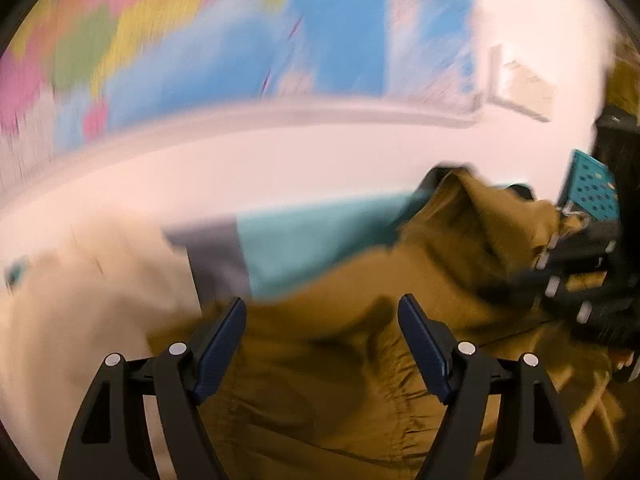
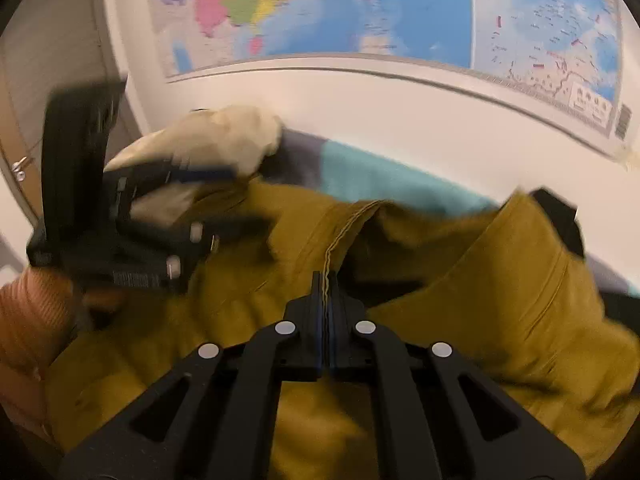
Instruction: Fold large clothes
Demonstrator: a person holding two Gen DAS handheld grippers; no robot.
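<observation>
While the left wrist view is smeared by blur, its layout reads well enough. Far left, a cream garment (image 1: 92, 280) lies heaped on the bed. Beside it, a grey-and-teal bedsheet (image 1: 304, 240) runs along the white wall (image 1: 280, 160). Above hangs a coloured wall map (image 1: 240, 40).

Left tool (image 1: 322, 334): fingers spread wide, nothing between them, hovering over the mustard-brown garment (image 1: 320, 380), the task's piece. It sprawls rumpled across the bed from centre to right edge, one part raised in a peak at upper right. Right of that peak, a teal perforated basket (image 1: 592, 188). The right tool (image 1: 576, 280) shows there as a dark blurred shape against the raised cloth.

Right wrist view, left to right: an orange ribbed sleeve (image 2: 32, 320) at the left edge; the left tool (image 2: 224, 196), blurred, fingers apart, in front of the cream garment (image 2: 224, 136). Centre: the right tool (image 2: 327, 292), pressed together and pinching a stitched seam of the mustard-brown garment (image 2: 520, 280), which rises in a ridge from the pads. A black patch (image 2: 560, 220) sits at the garment's upper right corner. Bedsheet (image 2: 380, 180) and wall map (image 2: 360, 12) behind.
</observation>
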